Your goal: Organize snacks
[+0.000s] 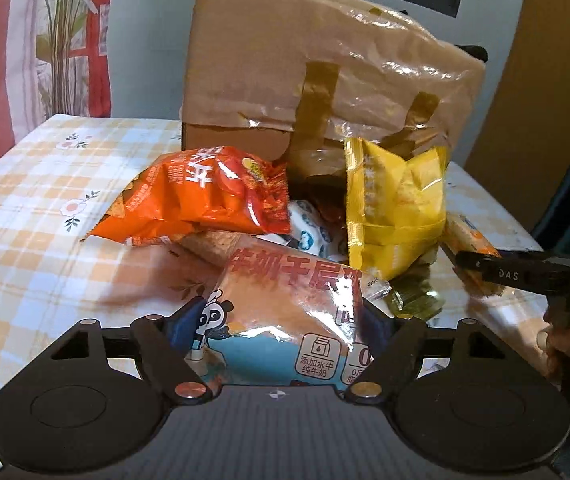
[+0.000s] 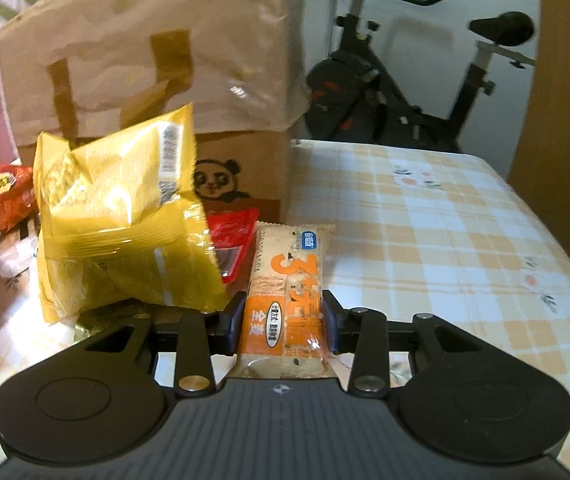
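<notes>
Checked tablecloth (image 2: 445,220) is covering the work surface, with an exercise bike (image 2: 405,80) standing behind it. Left gripper (image 1: 281,320) is clamping the near end of a bread packet (image 1: 285,312) with a panda print; both pads are pressing its sides. Right gripper (image 2: 283,320) is closing on a slim orange cracker bar (image 2: 285,300), the blue pads touching its two long edges. Just beyond the left tool, an orange chip bag (image 1: 205,200) is lying on the heap, and a yellow bag (image 1: 393,208) is standing tilted beside it, with small white wrapped sweets (image 1: 309,228) showing between them. A red packet (image 2: 233,240) is lying under the yellow bag, close to the cracker bar. Behind everything, a taped cardboard box (image 1: 305,80) is standing on the table.

Judgement: sorting is looking early. Snacks are mostly lying in one mixed pile, no sorted groups are showing, and only two items are in hand. Whether the box is the destination cannot be told.
</notes>
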Tool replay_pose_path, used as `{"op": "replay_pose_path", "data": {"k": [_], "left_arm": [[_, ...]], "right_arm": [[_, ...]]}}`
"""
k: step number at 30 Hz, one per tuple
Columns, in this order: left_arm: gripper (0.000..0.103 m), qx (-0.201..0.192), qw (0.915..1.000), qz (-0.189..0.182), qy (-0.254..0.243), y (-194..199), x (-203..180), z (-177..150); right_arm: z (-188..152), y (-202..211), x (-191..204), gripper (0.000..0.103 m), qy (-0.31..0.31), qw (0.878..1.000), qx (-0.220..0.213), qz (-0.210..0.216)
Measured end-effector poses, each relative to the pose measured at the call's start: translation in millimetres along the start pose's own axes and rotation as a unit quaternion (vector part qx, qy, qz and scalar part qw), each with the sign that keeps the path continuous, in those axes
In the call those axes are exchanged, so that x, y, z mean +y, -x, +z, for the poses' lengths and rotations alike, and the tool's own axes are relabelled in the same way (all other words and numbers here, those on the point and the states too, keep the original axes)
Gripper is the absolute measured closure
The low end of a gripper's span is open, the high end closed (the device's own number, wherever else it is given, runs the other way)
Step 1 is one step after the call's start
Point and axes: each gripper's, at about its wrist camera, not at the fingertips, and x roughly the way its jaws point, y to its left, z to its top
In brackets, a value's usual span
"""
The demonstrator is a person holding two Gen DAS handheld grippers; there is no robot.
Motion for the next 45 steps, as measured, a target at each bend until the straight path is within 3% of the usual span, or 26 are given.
{"op": "replay_pose_path", "data": {"k": [5,11,19,33,45], "left_arm": [[0.022,-0.006,0.9997,-0.017,-0.014,4,-13,2],[0.022,-0.024,0.9985,-0.040,-0.029,14,-26,10],[0.022,-0.093,0.9932,-0.058,-0.039,51,-35,44],[0.022,-0.184,0.9822,0.008,-0.037,81,-26,145],[0.022,-0.212,0.9761,0.041,-0.021,49,-18,231]], "right_arm": [[-5,20,-14,0.063,-0.036,0.999,0.007,-0.016],[-5,50,-16,0.063,-0.051,0.998,-0.021,-0.003],[20,79,-4,0.063,-0.044,0.996,-0.080,0.020],[121,123,10,0.063,-0.012,0.981,-0.185,0.063],[213,57,38,0.063,0.034,0.974,-0.195,0.110]]}}
